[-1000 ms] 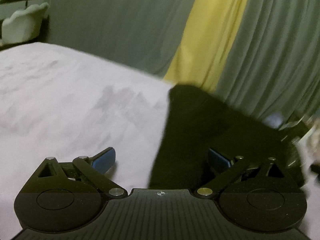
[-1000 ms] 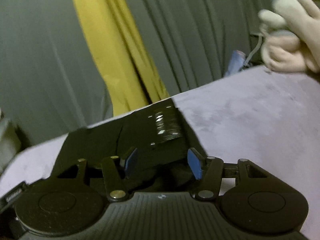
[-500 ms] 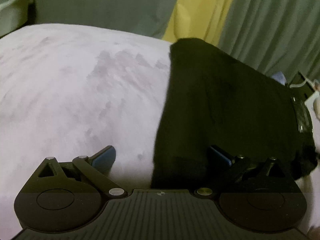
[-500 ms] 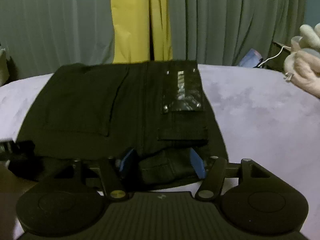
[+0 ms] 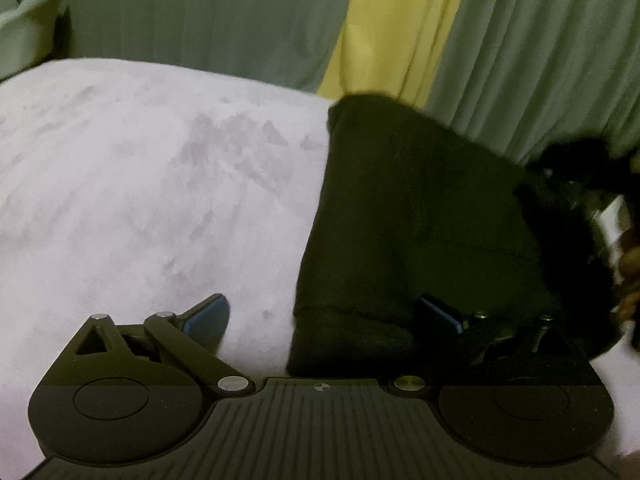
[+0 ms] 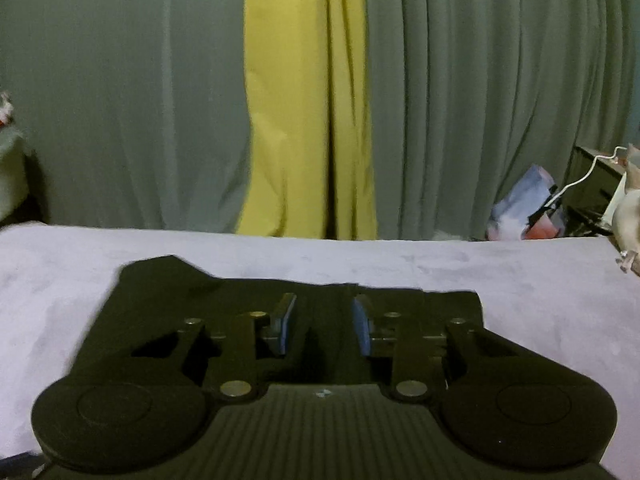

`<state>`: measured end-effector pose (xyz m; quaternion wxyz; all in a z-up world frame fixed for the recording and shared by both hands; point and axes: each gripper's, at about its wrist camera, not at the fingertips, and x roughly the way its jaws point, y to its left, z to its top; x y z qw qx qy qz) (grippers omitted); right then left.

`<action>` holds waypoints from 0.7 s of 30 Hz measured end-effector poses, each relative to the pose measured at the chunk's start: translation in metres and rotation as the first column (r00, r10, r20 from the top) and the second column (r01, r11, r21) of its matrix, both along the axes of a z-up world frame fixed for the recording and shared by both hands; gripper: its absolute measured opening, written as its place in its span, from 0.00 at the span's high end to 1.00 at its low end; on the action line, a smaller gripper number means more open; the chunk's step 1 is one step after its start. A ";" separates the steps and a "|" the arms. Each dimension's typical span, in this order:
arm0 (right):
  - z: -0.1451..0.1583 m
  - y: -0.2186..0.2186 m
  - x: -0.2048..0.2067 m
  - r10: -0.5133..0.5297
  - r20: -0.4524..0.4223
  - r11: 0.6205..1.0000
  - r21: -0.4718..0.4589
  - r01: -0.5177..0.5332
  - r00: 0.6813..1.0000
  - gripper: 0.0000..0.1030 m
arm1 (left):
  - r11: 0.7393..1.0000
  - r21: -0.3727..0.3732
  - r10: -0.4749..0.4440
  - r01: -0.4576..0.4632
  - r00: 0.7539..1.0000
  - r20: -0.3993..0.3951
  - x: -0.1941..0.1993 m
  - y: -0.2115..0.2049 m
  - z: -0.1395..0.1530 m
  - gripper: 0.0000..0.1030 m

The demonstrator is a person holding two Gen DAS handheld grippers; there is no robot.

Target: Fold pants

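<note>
The black pants (image 5: 420,224) lie folded into a block on the pale lilac bed cover (image 5: 140,200). My left gripper (image 5: 324,316) is open, its left finger over bare cover and its right finger over the near left corner of the pants. In the right wrist view the pants (image 6: 160,292) lie flat under my right gripper (image 6: 324,324), which is open and low over the middle of the fabric, holding nothing. The right gripper's dark body (image 5: 592,200) shows at the right edge of the left wrist view.
Grey-green curtains (image 6: 480,100) with a yellow strip (image 6: 308,100) hang behind the bed. A dark stand with a white cable (image 6: 592,184) and a bluish packet (image 6: 524,204) sit at the far right. A pale stuffed shape (image 5: 28,32) is far left.
My right gripper has dropped low and forward over the pants, so less of them shows. My left gripper has tilted up a little. Both stay open.
</note>
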<state>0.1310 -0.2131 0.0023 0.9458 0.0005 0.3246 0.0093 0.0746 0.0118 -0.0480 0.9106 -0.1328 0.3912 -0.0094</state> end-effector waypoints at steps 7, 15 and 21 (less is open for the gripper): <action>-0.049 0.020 -0.006 0.081 0.000 0.973 -0.217 -0.079 0.997 0.71 | 0.989 -0.143 0.041 -0.024 0.993 0.111 0.028 0.014 0.028 0.00; -0.059 -0.001 -0.016 0.063 0.082 0.995 -0.076 -0.057 0.995 0.71 | 0.998 -0.055 0.050 -0.044 0.993 0.107 0.120 -0.014 0.013 0.00; -0.064 -0.002 -0.014 0.073 0.104 0.996 -0.062 -0.067 0.992 0.70 | 1.000 -0.026 0.003 0.000 0.995 0.096 0.138 -0.019 -0.022 0.00</action>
